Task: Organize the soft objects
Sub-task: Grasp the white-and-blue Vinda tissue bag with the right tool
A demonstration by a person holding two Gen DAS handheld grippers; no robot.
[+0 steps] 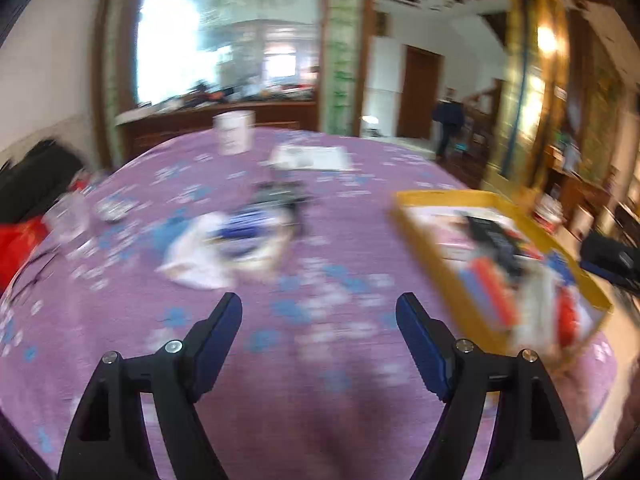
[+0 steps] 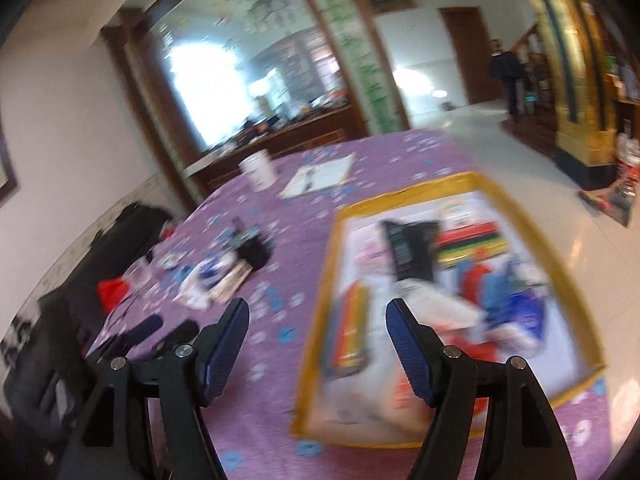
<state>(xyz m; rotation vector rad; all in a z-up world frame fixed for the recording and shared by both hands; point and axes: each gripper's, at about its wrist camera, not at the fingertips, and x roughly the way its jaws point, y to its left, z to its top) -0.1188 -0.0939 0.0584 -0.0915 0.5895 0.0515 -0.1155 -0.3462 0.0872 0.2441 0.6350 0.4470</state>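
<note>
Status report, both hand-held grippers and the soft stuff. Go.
Left hand-held gripper open, empty. Right hand-held gripper open, empty. Soft packets loose on cloth; yellow tray part filled. Path unobstructed.

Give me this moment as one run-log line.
left tongs: open, empty | right tongs: open, empty | yellow tray: holds packets | loose pile: on purple tablecloth | view: blurred

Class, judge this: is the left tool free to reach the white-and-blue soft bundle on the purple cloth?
Probably yes: the left tool stands open and empty, and only bare purple cloth lies before the bundle.

Bright window [image 1: 168, 40], wood door [image 1: 422, 92]
</note>
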